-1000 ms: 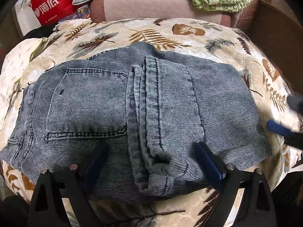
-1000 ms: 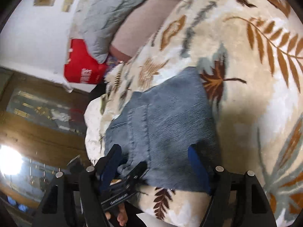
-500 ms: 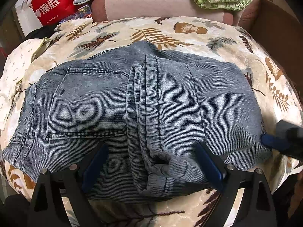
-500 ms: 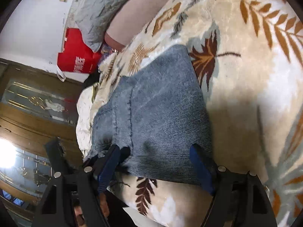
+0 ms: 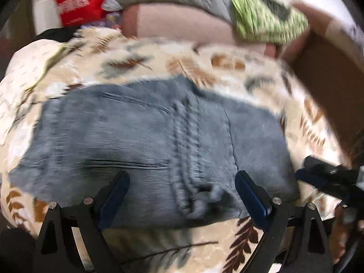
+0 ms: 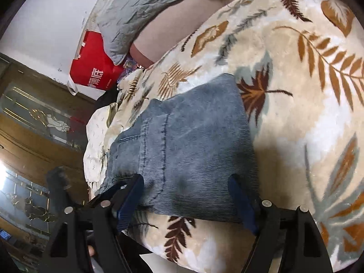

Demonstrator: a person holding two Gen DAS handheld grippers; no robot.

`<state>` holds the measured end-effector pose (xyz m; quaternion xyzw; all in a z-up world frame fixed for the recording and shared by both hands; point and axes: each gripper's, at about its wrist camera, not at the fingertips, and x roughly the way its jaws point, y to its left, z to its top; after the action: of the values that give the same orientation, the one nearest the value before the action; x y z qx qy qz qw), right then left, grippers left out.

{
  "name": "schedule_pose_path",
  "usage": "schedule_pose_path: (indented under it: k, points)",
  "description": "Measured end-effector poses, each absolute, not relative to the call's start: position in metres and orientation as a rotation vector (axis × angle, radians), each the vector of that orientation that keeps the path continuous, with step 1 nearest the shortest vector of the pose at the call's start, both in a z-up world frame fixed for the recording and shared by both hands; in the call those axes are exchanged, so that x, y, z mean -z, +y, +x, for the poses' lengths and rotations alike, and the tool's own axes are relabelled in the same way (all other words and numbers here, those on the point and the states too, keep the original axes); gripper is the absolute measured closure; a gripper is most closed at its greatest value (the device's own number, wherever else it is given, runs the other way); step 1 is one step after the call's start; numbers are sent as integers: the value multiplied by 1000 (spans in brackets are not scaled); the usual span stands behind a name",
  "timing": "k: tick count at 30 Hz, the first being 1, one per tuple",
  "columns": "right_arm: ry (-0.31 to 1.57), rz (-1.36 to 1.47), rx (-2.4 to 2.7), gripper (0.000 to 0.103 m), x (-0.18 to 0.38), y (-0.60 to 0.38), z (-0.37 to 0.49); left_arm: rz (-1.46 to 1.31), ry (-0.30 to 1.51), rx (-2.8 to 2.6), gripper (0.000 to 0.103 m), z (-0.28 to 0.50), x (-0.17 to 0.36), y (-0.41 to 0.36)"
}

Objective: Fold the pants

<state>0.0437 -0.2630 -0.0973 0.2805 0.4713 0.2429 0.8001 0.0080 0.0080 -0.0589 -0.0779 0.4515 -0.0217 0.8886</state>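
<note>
My left gripper (image 5: 182, 195) is spread wide, empty, hovering over the near edge of the pants (image 5: 145, 150). View is motion-blurred, detail is poor. Pants lie as a compact folded bundle on the leaf-print blanket (image 5: 186, 63), pocket panel at left, thick seam ridge down the middle. My right gripper (image 6: 186, 195) is also spread, holding nothing, its fingers straddling the bundle's near right edge; cannot tell whether they touch the cloth. Judgement: folding looks mostly done, this is the final fold or tidy-up. Next move: both grippers pinch the near edge evenly, carry it across, keep layers from sliding.
</note>
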Motion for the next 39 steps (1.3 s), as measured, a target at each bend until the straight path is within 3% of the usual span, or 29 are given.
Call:
schedule_pose_path:
  k: [4, 11, 18, 29, 31, 32, 33, 39]
  points:
    - [997, 541, -574, 24, 82, -233, 43, -347, 853, -42, 9, -25, 47, 71]
    - [1058, 459, -690, 24, 76, -154, 54, -747, 826, -232, 9, -55, 74, 177]
    - [1123, 372, -728, 24, 82, -92, 66, -974, 903, -216, 9, -43, 112, 212]
    - [1296, 332, -695, 24, 110, -34, 101, -1184, 833, -149, 11, -27, 120, 241]
    - [1288, 328, -698, 21, 109, -32, 100, -1182, 836, -152, 21, -23, 119, 242]
    - [1291, 323, -695, 21, 108, -31, 100, -1156, 842, -156, 47, -21, 117, 242]
    - [1293, 321, -695, 21, 108, -30, 100, -1126, 865, -164, 79, -18, 117, 241]
    - [1248, 422, -726, 21, 87, -33, 106, -1104, 899, -191, 82, -14, 124, 240]
